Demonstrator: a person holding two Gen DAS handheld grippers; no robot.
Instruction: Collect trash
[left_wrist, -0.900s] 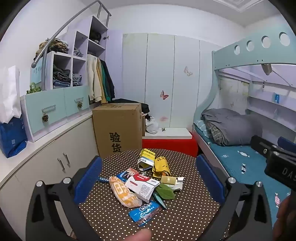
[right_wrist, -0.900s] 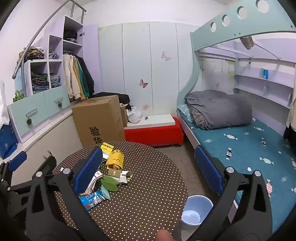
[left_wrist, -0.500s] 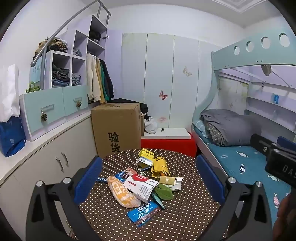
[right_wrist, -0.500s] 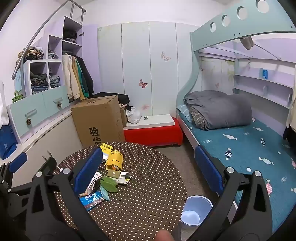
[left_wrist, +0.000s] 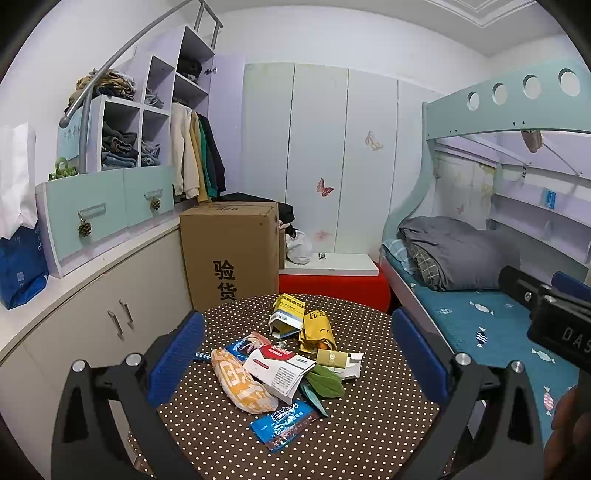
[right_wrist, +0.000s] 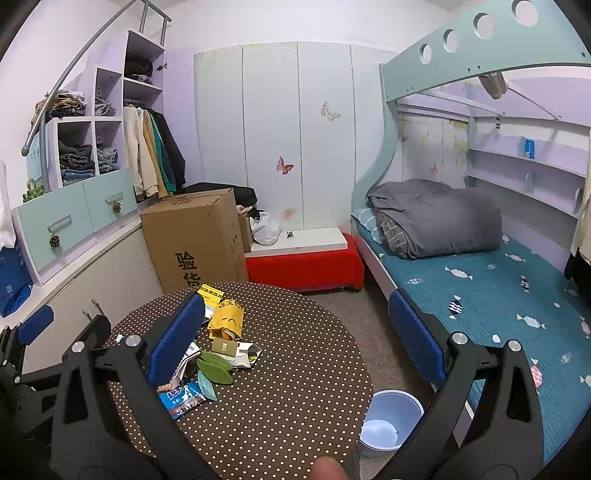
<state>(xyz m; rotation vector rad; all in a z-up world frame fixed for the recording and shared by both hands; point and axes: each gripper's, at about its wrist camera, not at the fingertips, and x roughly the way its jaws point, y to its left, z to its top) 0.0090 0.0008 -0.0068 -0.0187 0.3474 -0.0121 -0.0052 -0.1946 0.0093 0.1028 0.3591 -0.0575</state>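
A heap of trash lies on the round dotted table (left_wrist: 369, 424): an orange snack bag (left_wrist: 240, 382), a white and red carton (left_wrist: 279, 371), a blue wrapper (left_wrist: 284, 424), green leaves (left_wrist: 325, 382), a yellow bag (left_wrist: 317, 328) and a yellow-white box (left_wrist: 286, 314). My left gripper (left_wrist: 295, 350) hovers open above and in front of the heap, nothing between its blue pads. My right gripper (right_wrist: 295, 339) is open too, over the table's right half, with the heap (right_wrist: 218, 354) beside its left finger. A pale blue bin (right_wrist: 391, 421) stands on the floor right of the table (right_wrist: 295, 406).
A tall cardboard box (left_wrist: 231, 251) and a red bench (right_wrist: 306, 266) stand behind the table. White cabinets (left_wrist: 92, 314) run along the left wall. A bunk bed with a teal mattress (right_wrist: 498, 295) and grey duvet fills the right side. The right gripper's body (left_wrist: 554, 317) shows at the left view's right edge.
Both views have shifted only slightly; the heap sits a touch lower and nearer in the left wrist view. Both grippers stay open and nothing was picked up.
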